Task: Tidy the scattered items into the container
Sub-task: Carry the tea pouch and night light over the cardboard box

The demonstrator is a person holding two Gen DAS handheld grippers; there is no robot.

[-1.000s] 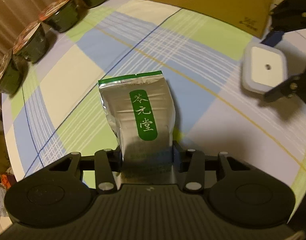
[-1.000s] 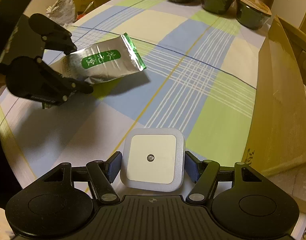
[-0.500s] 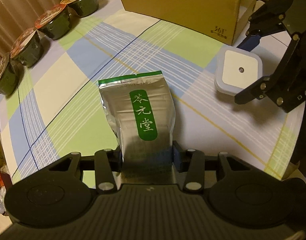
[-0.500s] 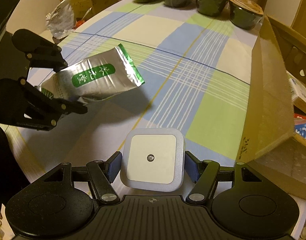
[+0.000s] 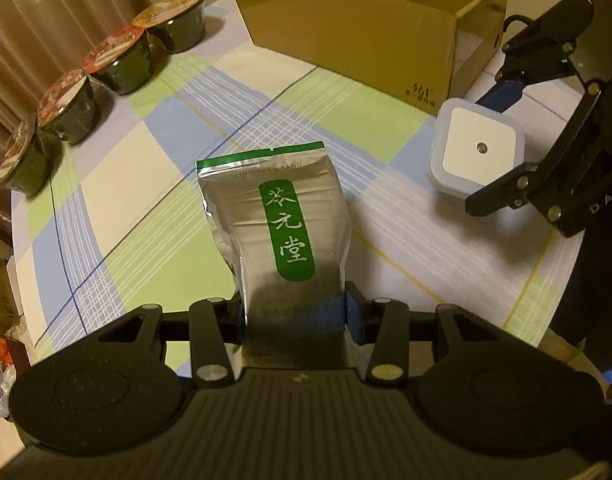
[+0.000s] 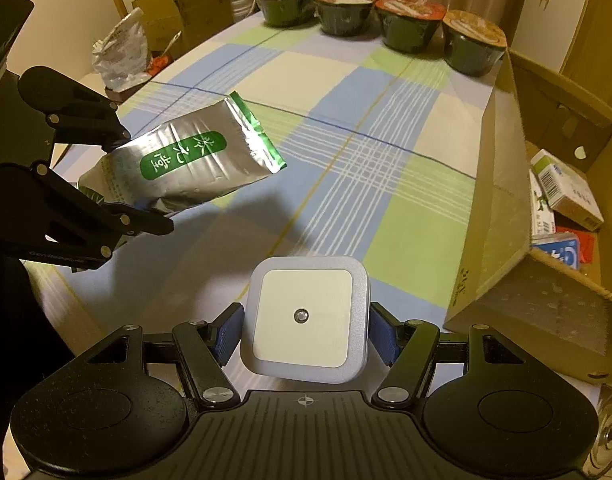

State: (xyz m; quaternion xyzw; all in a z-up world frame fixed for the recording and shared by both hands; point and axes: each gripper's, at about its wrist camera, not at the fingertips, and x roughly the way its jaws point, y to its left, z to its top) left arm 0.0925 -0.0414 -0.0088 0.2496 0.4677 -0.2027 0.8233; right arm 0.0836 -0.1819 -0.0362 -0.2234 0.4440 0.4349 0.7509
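Both loads have risen from the counter (image 5: 406, 208) toward the open brown cardboard box (image 5: 346, 32) in the upper frame. The left hand-held gripper (image 5: 293, 316) clamps the silver foil tea pouch with green label (image 5: 282, 224); the right hand-held gripper (image 6: 304, 332) clamps the square white plug-in night light (image 6: 306, 316), so dropping in seems next.

Glossy foil pouch (image 5: 274, 224); matt cardboard box (image 5: 346, 36); smooth plastic night light (image 6: 308, 316).
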